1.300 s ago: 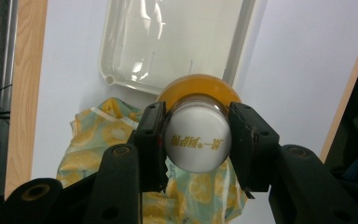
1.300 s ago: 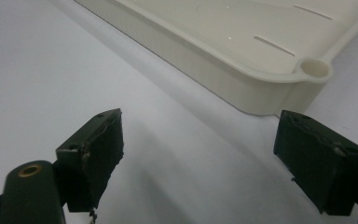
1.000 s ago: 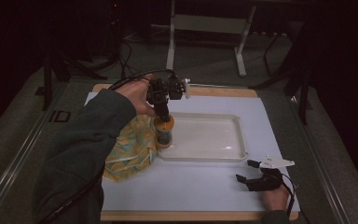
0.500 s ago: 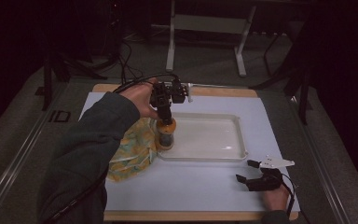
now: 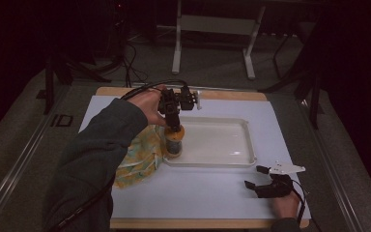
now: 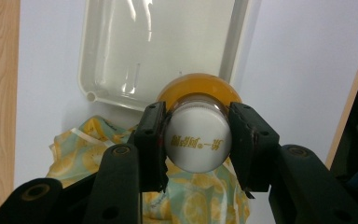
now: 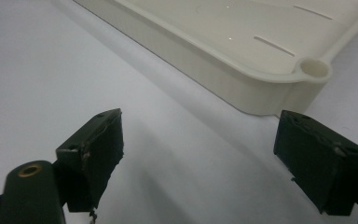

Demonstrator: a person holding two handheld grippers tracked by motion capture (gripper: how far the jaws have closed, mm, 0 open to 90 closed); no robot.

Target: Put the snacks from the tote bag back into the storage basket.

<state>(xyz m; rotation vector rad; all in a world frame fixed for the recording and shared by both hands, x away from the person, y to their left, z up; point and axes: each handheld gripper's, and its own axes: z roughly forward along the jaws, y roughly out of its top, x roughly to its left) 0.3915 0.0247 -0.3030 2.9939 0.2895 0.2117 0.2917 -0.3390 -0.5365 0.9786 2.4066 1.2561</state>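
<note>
From the high view, my left gripper (image 5: 175, 129) had drifted a touch right over the last second, so the small orange-filled bottle with a white cap (image 5: 175, 142) now sat at the near-left corner of the shallow white plastic tray (image 5: 249, 145) instead of over the yellow lemon-print cloth (image 5: 137, 155). To me that meant the carry was nearly done and only the set-down was left. Loads of open tray to the right and far side.

Left gripper view: my jaws were clamped tight on the cap, bottle hanging over the tray's corner rim (image 6: 91, 96), cloth just beside it, so the lip was the thing to watch.

Right gripper view: my right gripper (image 7: 212, 163) rested on the white table sheet (image 7: 42, 60), spread wide, holding nothing, the tray's corner just ahead.
</note>
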